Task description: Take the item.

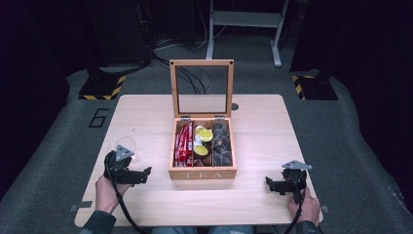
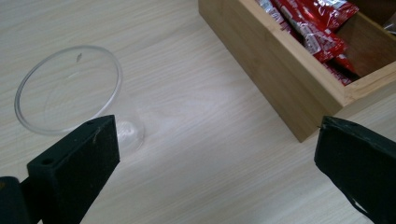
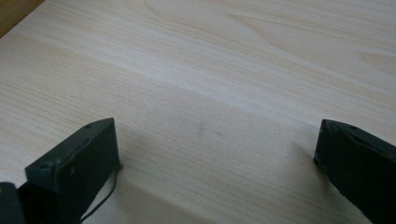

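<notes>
High view
Counter (image 1: 146, 112): pale wood, carrying all items.
Box (image 1: 202, 172): wooden, marked TEA on its front, at mid-counter; glass-paned lid (image 1: 201, 88) stands upright at its rear.
Box contents: red packets (image 1: 183, 144) in the left compartment, yellow-topped pods (image 1: 203, 141) in the middle, dark sachets (image 1: 221, 141) in the right.
Cup (image 1: 127, 148): clear plastic, left of the box, just behind the left gripper.
Left gripper (image 1: 141, 175): held in the left hand (image 1: 105, 193), left of the box, pointing toward it.
Right gripper (image 1: 271, 185): held in the right hand (image 1: 304, 205), right of the box, well apart from it.

Left gripper view
Jaws: wide apart, nothing between them.
Cup (image 2: 70, 88): upright on the counter, left of the box, its base just beyond the left jaw.
Box (image 2: 280, 79): corner at upper right, red packets (image 2: 317, 32) inside.

Right gripper view
Jaws: wide apart, over bare counter (image 3: 210, 79).
Box: a sliver of its wood at the upper left corner, too little to detail.
</notes>
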Available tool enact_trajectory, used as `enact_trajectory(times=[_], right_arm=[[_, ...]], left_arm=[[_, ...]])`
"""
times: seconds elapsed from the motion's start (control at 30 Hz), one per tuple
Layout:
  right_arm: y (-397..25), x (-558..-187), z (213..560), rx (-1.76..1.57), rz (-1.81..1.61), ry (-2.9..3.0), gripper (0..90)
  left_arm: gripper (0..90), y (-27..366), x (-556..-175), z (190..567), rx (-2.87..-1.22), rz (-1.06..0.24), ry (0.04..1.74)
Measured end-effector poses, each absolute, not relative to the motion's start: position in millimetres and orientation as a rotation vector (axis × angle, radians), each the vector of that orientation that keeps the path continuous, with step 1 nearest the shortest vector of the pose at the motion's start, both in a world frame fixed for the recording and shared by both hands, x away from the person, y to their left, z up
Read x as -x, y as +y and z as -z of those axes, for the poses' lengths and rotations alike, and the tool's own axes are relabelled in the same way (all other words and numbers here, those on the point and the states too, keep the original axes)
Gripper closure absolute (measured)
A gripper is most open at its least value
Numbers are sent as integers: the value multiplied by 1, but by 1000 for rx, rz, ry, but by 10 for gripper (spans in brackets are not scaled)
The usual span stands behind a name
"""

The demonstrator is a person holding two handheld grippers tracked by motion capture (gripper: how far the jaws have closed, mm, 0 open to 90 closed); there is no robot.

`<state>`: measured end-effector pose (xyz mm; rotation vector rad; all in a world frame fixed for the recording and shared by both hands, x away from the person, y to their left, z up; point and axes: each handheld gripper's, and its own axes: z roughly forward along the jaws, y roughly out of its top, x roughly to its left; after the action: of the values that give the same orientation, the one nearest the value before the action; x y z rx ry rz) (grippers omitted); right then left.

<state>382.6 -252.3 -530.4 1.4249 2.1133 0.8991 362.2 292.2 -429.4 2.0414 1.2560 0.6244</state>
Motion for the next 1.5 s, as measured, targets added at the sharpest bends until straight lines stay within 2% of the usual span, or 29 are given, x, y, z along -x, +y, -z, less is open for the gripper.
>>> enact_trajectory(times=[1.0, 1.5], right_arm=[[-252, -383, 530, -1425, -899, 2111, 0], [-252, -383, 530, -1425, -898, 2115, 0]], left_arm=[[0, 228, -391, 391, -2129, -626, 1059], [1, 181, -415, 390, -2179, -550, 969]])
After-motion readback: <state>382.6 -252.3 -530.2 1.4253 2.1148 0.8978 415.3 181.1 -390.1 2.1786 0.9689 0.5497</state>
